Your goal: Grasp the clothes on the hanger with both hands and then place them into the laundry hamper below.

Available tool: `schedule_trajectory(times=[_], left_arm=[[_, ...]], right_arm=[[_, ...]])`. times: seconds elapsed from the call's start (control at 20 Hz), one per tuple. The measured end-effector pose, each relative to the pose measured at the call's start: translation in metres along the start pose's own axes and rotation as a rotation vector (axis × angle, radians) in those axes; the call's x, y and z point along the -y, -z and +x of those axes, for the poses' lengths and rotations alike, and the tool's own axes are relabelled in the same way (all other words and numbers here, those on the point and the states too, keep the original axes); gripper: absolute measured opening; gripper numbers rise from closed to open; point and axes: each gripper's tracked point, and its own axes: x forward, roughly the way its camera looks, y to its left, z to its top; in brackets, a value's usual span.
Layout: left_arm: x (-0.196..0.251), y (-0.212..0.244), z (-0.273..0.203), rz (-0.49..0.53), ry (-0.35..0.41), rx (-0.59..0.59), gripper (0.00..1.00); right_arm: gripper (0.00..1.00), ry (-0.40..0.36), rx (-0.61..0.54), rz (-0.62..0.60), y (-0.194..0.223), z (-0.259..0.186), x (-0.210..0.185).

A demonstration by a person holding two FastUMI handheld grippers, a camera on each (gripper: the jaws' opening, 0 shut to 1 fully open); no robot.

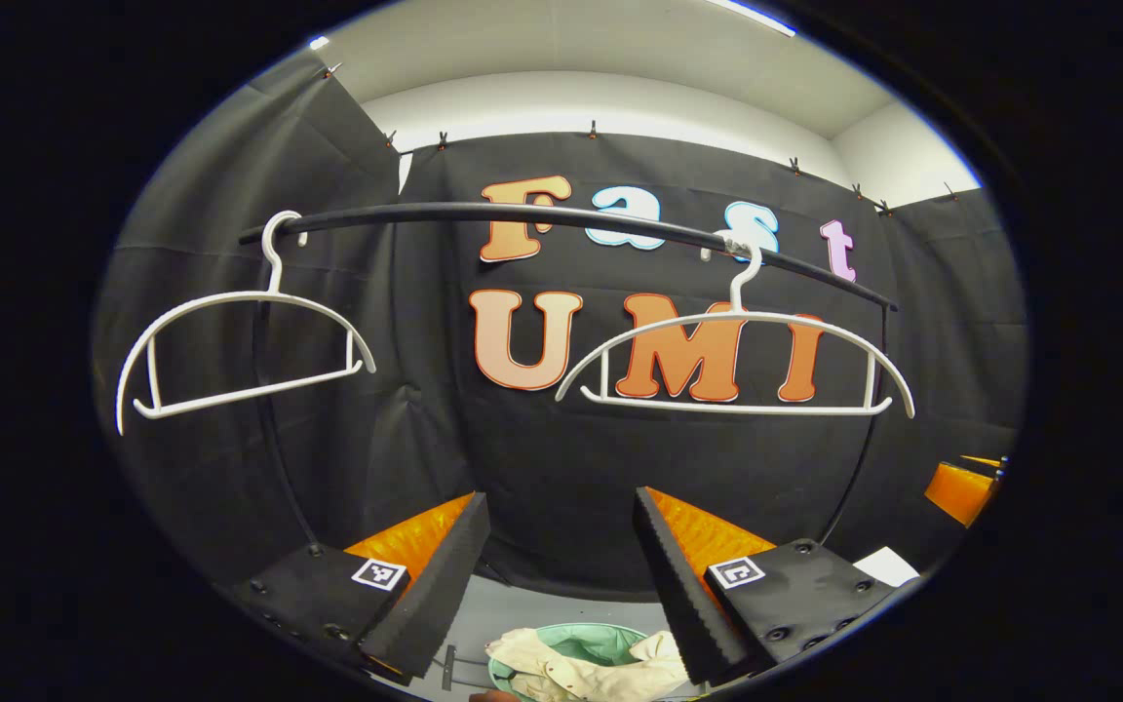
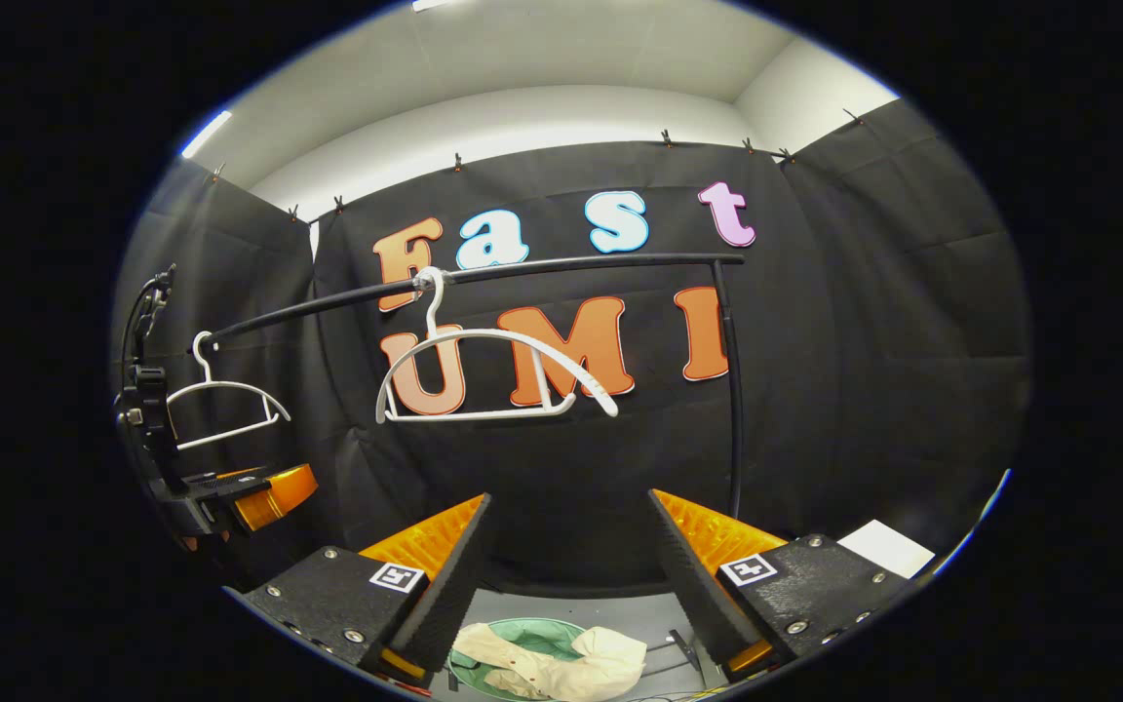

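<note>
- Clothes [image 1: 581, 663] lying in the laundry hamper [image 1: 576, 639] below; both hangers [image 1: 737, 361] bare.
- Left gripper [image 1: 557, 575] and right gripper [image 2: 566, 575]: jaws wide, empty.
- Best kept clear of the rail [image 1: 561, 219], garment tucked inside the rim.

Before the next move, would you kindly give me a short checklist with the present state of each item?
1. Left gripper empty, jaws apart: ok.
2. Right gripper empty, jaws apart: ok.
3. Cream garment in the green hamper: ok, though part of it drapes over the rim.
4. Both white hangers bare on the rail, the left hanger and the right hanger: ok.
5. Right hanger hanging level: in the right gripper view it looks tilted; cannot tell if it is swinging.
6. Whether more clothes wait elsewhere: cannot tell.
</note>
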Motion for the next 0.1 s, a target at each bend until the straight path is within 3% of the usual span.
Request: schedule_trajectory(times=[0.1], left_arm=[[-0.0037, 0.0017, 0.0003, 0.003, -0.006, 0.004, 1.0]], right_arm=[[0.95, -0.004, -0.001, 0.001, -0.0002, 0.0009, -0.0019]])
